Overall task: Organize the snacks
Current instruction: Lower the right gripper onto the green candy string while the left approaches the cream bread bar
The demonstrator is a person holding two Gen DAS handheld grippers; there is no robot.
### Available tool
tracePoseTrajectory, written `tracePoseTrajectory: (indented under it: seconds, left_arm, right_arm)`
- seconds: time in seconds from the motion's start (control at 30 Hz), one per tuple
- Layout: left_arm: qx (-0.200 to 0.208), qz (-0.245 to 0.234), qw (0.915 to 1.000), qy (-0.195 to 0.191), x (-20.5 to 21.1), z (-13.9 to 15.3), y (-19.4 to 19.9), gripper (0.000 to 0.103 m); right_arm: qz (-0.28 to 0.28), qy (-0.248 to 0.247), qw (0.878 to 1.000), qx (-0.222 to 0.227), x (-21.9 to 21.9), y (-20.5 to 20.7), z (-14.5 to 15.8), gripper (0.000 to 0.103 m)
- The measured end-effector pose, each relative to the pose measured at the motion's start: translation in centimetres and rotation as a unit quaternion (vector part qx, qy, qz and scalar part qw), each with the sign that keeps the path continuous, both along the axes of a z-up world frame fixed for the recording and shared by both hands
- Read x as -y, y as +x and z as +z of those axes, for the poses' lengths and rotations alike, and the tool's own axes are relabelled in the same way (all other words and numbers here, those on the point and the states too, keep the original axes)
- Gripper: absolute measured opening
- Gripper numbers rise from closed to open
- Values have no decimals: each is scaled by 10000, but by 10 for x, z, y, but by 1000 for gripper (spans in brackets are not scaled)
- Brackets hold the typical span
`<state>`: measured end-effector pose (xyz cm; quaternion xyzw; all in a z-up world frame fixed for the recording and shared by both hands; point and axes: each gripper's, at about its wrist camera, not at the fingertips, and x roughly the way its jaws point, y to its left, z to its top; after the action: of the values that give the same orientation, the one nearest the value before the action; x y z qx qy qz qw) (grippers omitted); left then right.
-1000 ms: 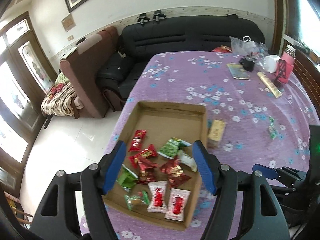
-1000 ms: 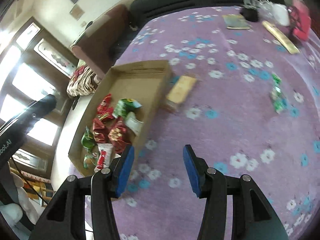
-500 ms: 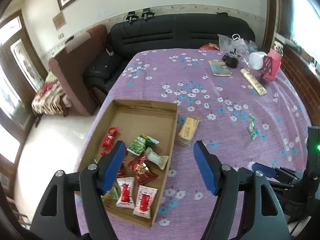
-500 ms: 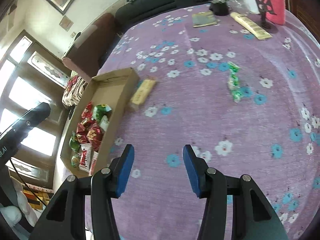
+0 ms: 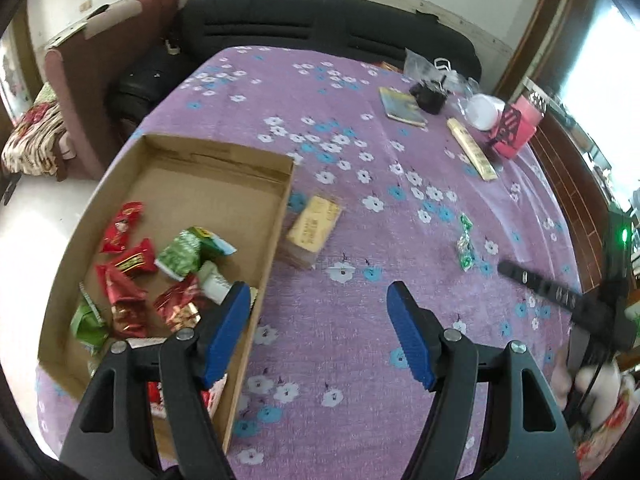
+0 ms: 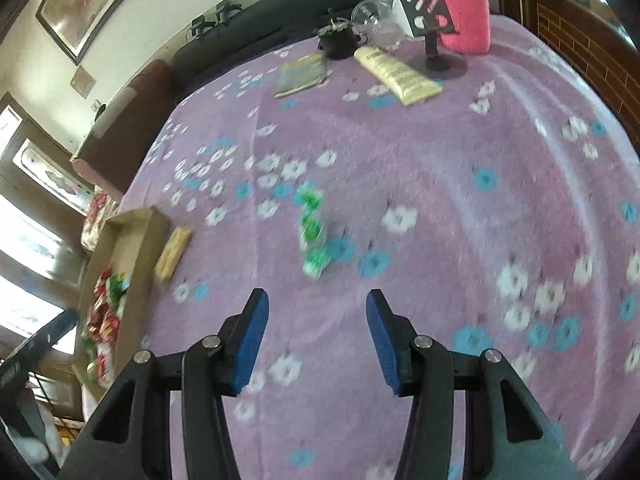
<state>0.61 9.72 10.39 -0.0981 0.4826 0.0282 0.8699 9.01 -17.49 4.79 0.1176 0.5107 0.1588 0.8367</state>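
A shallow cardboard box [image 5: 240,158] lies on the purple flowered tablecloth and holds several red, green and white snack packets [image 5: 176,258]. A yellow snack bar [image 5: 314,222] lies just right of the box. A green candy packet [image 5: 464,242] lies alone further right; it also shows in the right wrist view [image 6: 312,232]. My left gripper [image 5: 320,332] is open and empty over the box's right wall. My right gripper [image 6: 314,336] is open and empty, a little short of the green packet. The box [image 6: 132,232] and the bar [image 6: 172,250] show at its left.
At the table's far right stand a book [image 5: 402,106], a long yellow pack [image 5: 472,154], a black phone stand [image 6: 434,28], a pink container [image 6: 466,14] and a small potted plant [image 6: 338,38]. A black sofa [image 5: 320,24] lies beyond the table.
Both grippers have swung to the right. The left one now looks past the box wall at the cloth. The right one now faces the green packet, which sits closer to it.
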Motion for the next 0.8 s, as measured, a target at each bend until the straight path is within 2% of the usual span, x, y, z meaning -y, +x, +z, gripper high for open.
tracePoseTrajectory:
  seconds: [0.1, 0.17, 0.23, 0.43, 0.67, 0.8]
  left_arm:
    - [75, 90, 9999, 70, -5, 2, 2, 72]
    - [152, 173, 9997, 42, -12, 6, 1, 72]
    - [194, 234, 9995, 68, -18, 8, -2, 72]
    - [229, 337, 9988, 284, -31, 8, -17, 72]
    - [259, 475, 9981, 282, -47, 8, -31, 72]
    - [247, 505, 9980, 275, -52, 6, -34, 72]
  right_arm:
    - [292, 515, 9982, -90, -21, 14, 7, 52]
    - [714, 881, 9928, -375, -53, 23, 1, 52]
    - [895, 980, 9889, -667, -87, 33, -13, 49]
    - [959, 725, 9901, -727, -148, 55, -26, 46]
    - [917, 380, 9921, -765, -190, 62, -32, 47]
    - [955, -160, 9939, -532, -214, 57, -29, 48]
